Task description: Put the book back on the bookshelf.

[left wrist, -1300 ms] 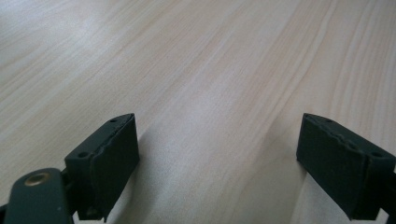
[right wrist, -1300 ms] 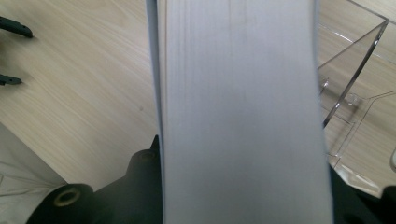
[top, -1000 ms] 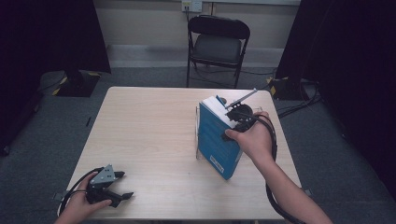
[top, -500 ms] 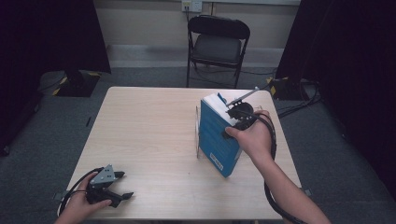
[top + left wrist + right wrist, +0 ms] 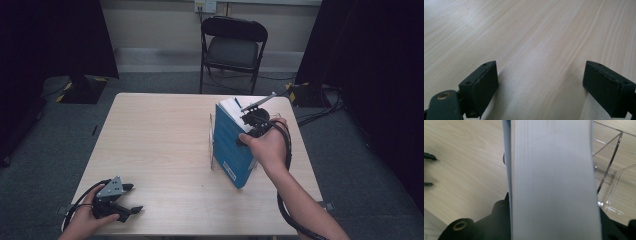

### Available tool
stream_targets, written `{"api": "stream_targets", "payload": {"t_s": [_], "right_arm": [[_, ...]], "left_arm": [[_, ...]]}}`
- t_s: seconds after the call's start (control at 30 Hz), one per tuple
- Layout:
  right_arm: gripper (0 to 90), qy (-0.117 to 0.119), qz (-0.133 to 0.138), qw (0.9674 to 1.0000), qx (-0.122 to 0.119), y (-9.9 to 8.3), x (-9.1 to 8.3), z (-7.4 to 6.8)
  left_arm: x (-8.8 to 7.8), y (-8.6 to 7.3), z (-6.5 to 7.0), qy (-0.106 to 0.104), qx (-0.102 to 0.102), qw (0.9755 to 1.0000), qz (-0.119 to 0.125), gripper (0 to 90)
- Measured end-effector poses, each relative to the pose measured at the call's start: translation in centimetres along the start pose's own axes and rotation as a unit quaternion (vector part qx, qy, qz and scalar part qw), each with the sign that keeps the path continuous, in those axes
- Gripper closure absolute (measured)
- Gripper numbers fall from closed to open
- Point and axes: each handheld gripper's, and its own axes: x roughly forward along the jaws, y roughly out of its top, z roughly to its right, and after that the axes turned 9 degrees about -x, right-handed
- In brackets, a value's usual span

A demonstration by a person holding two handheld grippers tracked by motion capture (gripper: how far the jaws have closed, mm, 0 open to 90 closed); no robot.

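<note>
Now we hold the blue book (image 5: 230, 145) clamped in the right gripper (image 5: 252, 122), tilted in the clear stand (image 5: 610, 172); next we must seat it upright. Our left gripper (image 5: 117, 202) rests wide open and empty.

Light wood desk (image 5: 165, 145). On it: clear acrylic stand (image 5: 216, 150) at right with blue book (image 5: 229, 142) set in it, left gripper (image 5: 116, 200) resting near front-left corner.

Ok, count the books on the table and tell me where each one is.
1. The blue book stands tilted at the table's right side, by a clear stand, with the right gripper clamped on its top. Nothing looks hidden behind it.
</note>
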Motion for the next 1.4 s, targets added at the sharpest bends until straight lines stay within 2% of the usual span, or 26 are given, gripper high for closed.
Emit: {"api": "stream_targets", "payload": {"t_s": [0.1,0.23,0.27,0.4,0.43,0.6,0.63,0.97,1.07,1.13,1.2,1.27,1.4], "right_arm": [[62.2,-0.008,-0.006,0.9999,-0.006,0.4,0.3,-0.4],[62.2,-0.009,-0.007,0.9999,-0.002,0.5,0.5,-0.3],[62.1,-0.007,-0.008,0.9999,-0.003,0.4,0.4,-0.2],[62.2,-0.007,-0.010,0.9999,0.000,0.2,-0.1,-0.1],[62.1,-0.007,-0.009,0.9999,0.001,0.1,-0.2,0.0],[62.1,-0.019,-0.010,0.9998,-0.001,0.0,-0.5,0.1],[62.2,-0.020,-0.010,0.9998,0.000,0.0,-0.6,0.2],[62.1,-0.019,-0.010,0.9998,-0.001,-0.4,-0.6,0.2],[62.1,-0.018,-0.007,0.9998,0.006,-0.4,-0.7,0.4],[62.1,-0.022,-0.007,0.9997,0.004,-0.3,-0.6,0.3],[62.1,-0.027,-0.009,0.9996,-0.001,0.0,-0.3,0.0],[62.1,-0.030,-0.010,0.9995,-0.002,0.3,0.0,-0.1],[62.1,-0.031,0.002,0.9995,0.008,0.9,0.7,0.0]], "left_arm": [[0.0,0.0,0.0,0.000,0.000,1.0000,0.000,12.6],[-0.1,0.0,0.0,0.002,0.001,1.0000,0.000,12.5],[0.0,0.0,0.1,0.000,-0.004,1.0000,0.000,12.6],[-0.1,0.0,0.0,0.002,0.001,1.0000,-0.001,12.6],[0.0,-0.1,0.1,-0.001,-0.006,1.0000,0.000,12.5],[-0.1,0.0,0.0,0.003,0.001,1.0000,-0.001,12.6],[0.0,-0.1,0.1,-0.001,-0.006,1.0000,0.000,12.5],[0.0,0.0,0.1,0.000,-0.004,1.0000,0.000,12.5],[0.0,0.0,0.1,0.000,-0.003,1.0000,0.000,12.6],[0.0,-0.1,0.1,-0.001,-0.006,1.0000,0.000,12.6],[-0.1,0.0,0.0,0.002,0.000,1.0000,0.000,12.6],[0.0,-0.1,0.1,-0.001,-0.006,1.0000,0.000,12.6],[0.0,-0.1,0.1,-0.001,-0.006,1.0000,0.000,12.5]]}}
